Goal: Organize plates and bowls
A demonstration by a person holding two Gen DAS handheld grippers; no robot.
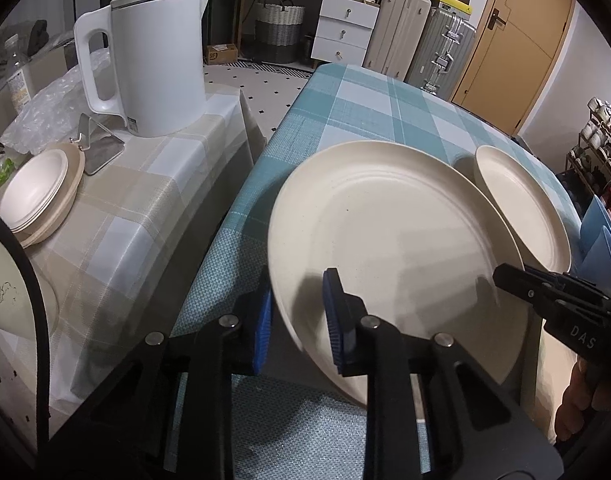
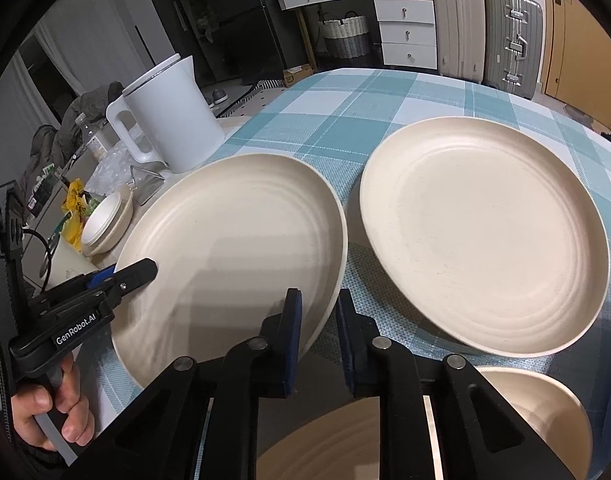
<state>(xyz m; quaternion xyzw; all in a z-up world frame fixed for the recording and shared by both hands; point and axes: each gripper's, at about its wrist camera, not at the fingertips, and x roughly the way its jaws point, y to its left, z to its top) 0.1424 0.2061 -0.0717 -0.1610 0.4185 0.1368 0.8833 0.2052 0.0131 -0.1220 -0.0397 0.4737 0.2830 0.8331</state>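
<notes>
Plate (image 1: 385, 240) rim between both grippers' jaws – left (image 1: 299, 320), right (image 2: 319, 336).

Black plastic left gripper (image 2: 105, 280) marked "GenRobot.AI", right gripper (image 1: 517, 276) lettered "DAS"; blue ribbed pads (image 1: 332, 320), silver pivot screws (image 1: 372, 322), bare-skinned hand (image 2: 57, 416) on grey handle.

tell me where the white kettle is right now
The white kettle stands upper left in the left wrist view on the beige checked side table, behind the stacked bowls and left of the blue checked table.
</notes>
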